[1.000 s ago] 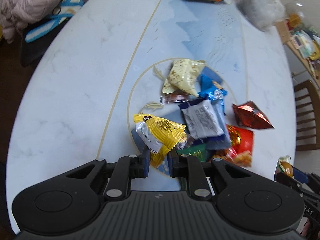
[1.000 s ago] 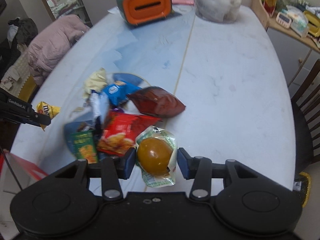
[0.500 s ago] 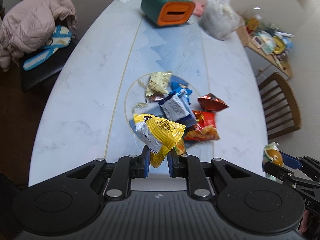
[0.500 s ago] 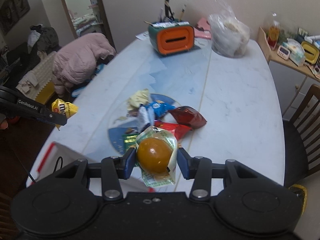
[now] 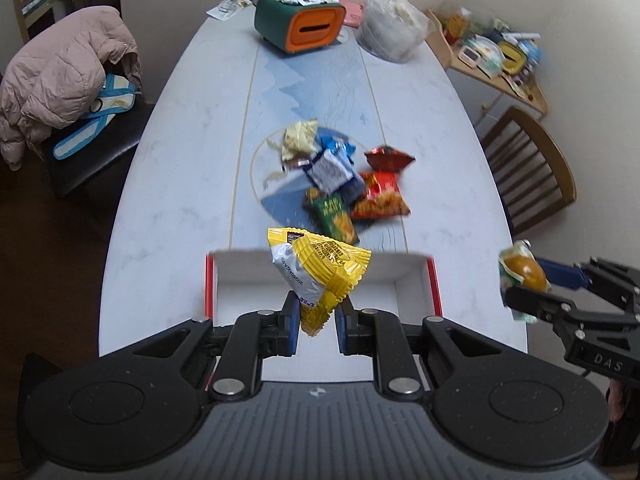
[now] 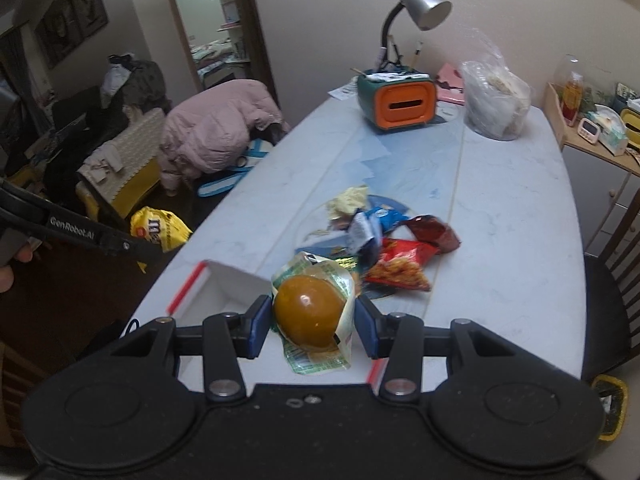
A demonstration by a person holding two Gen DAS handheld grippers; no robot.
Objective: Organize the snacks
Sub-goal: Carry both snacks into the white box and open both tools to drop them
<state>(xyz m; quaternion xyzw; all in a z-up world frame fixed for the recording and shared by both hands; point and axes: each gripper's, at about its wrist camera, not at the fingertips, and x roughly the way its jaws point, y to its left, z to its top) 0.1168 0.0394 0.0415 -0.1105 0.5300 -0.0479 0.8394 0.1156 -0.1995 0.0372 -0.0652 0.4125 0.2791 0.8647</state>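
Both your grippers have lifted away from the snack pile [image 5: 340, 184] and drawn back to the white box [image 5: 248, 280] with red edges at the near end of the surface [image 5: 180, 168]: the left gripper [image 5: 316, 322] has its fingers closed on a yellow packet [image 5: 320, 272] above the box, the right gripper [image 6: 308, 326] has its fingers clamped on a wrapped brown jelly cup [image 6: 308, 312] at the box's right side. You appear ready to drop both in, with nothing in the way. Beyond the box, the pile waits; farther still stand an orange-and-green holder [image 5: 300, 28] and a plastic bag [image 5: 392, 32].
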